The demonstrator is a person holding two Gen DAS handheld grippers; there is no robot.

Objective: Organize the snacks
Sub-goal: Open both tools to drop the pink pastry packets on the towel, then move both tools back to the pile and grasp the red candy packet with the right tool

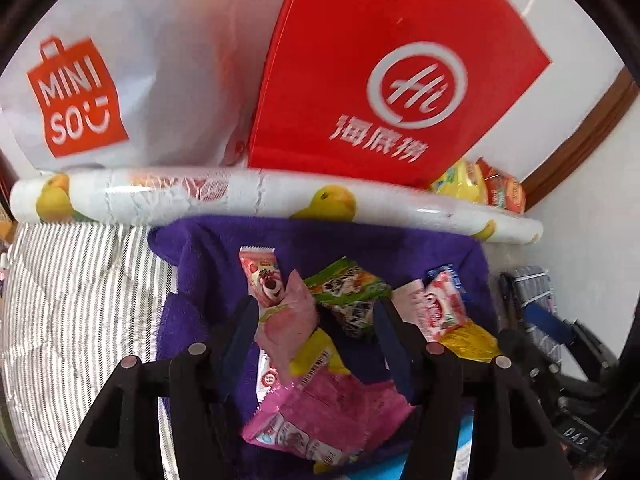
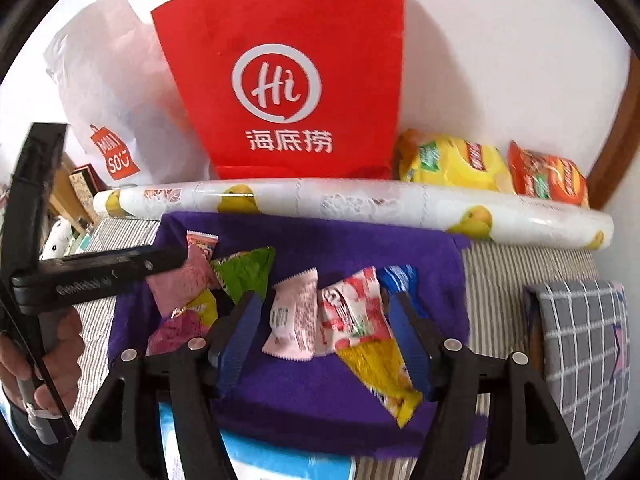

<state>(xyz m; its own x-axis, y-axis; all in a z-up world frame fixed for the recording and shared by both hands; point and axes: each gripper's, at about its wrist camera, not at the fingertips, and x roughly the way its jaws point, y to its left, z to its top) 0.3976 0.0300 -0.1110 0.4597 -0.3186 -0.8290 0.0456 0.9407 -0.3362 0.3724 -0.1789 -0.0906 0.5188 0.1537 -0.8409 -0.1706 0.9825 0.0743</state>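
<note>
A: From the left wrist, what stands around?

B: A red paper bag (image 1: 380,68) and a white Miniso bag (image 1: 120,80) stand at the back against the wall. In front of them lies a white roll printed with yellow fruit (image 1: 260,196), across the far edge of a purple towel (image 1: 192,320). The towel lies on striped bedding (image 1: 76,308).

A: And the snacks?

B: They lie scattered on the towel. A pink bear wrapper (image 1: 266,284) overlaps a pale pink packet (image 1: 298,320), a green packet (image 1: 346,292) lies beside them, and a larger pink packet (image 1: 328,412) lies nearest the camera. The left tongs (image 1: 316,324) hang spread wide above them, gripping nothing.

A: Now the right wrist?

B: Same bags and roll; beyond the roll sit a yellow snack bag (image 2: 452,164) and an orange one (image 2: 548,178). A grey checked cushion (image 2: 584,340) lies to the right. The left tool's black body crosses the left of the view, held in a hand (image 2: 52,364), partly covering the pink packets.

A: And the tongs there?

B: The right tongs (image 2: 324,320) are wide apart and empty. Between the fingers lie a white-pink packet (image 2: 294,316) and a red-and-white packet (image 2: 352,308), with a yellow packet (image 2: 384,376) just under it. A blue wrapper (image 2: 398,276) peeks out behind.
</note>
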